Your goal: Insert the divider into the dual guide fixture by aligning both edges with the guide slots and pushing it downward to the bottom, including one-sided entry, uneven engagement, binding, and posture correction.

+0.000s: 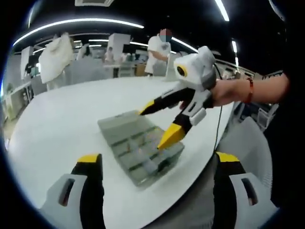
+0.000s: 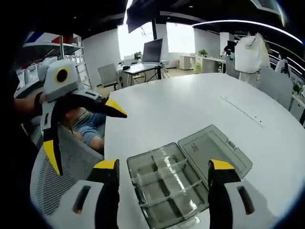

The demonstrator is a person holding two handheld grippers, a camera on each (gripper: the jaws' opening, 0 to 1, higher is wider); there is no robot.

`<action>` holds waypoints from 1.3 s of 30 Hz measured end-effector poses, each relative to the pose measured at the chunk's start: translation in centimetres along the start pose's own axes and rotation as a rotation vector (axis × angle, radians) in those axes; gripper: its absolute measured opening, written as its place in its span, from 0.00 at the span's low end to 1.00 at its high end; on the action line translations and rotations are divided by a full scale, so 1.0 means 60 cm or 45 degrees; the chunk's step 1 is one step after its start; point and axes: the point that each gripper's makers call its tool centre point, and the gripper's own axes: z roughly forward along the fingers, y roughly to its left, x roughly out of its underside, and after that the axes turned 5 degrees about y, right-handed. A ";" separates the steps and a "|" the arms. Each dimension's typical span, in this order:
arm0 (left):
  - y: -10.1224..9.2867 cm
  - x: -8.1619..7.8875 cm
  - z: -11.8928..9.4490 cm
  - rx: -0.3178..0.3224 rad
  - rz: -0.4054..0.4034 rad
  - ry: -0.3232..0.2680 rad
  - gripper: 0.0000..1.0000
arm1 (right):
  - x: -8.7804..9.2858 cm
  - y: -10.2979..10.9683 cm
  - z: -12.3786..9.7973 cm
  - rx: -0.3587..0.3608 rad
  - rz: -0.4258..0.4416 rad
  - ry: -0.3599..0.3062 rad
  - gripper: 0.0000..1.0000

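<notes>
Both grippers are white-bodied with black jaws tipped in yellow — the right gripper (image 1: pixel 161 125) carries a round yellow-ringed black disc and a thin black cable. The left gripper (image 2: pixel 83 136) looks alike. The hand (image 1: pixel 226 90) on the right one wears a red wristband (image 1: pixel 249 89) — sleeve dark.

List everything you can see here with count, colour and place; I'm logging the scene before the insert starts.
table: one, white, round, under everything
box: one, clear grey, compartmented, near the table edge between the right gripper's fingers in its view
lid: one, clear grey, hinged open flat on the table beside the box
dividers: several, clear, standing inside the box; exact count unclear
mesh chair: one, grey, beside the table
monitor: one, dark, on a far desk
people: a few, in white, standing in the background
left gripper: one, white with yellow-tipped black fingers, open, off the table edge
right gripper: one, same colours, open, above the box
hand: one, holding the right gripper
</notes>
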 end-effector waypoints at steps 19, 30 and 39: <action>-0.018 0.005 -0.019 0.049 0.039 0.051 0.99 | 0.067 -0.009 -0.130 0.160 0.129 -0.053 0.78; -0.013 0.011 -0.051 0.039 0.065 0.073 0.99 | 0.098 0.015 -0.183 0.214 0.192 -0.069 0.81; 0.000 0.018 -0.075 -0.033 0.076 0.092 0.99 | 0.131 0.033 -0.219 0.256 0.256 -0.056 0.79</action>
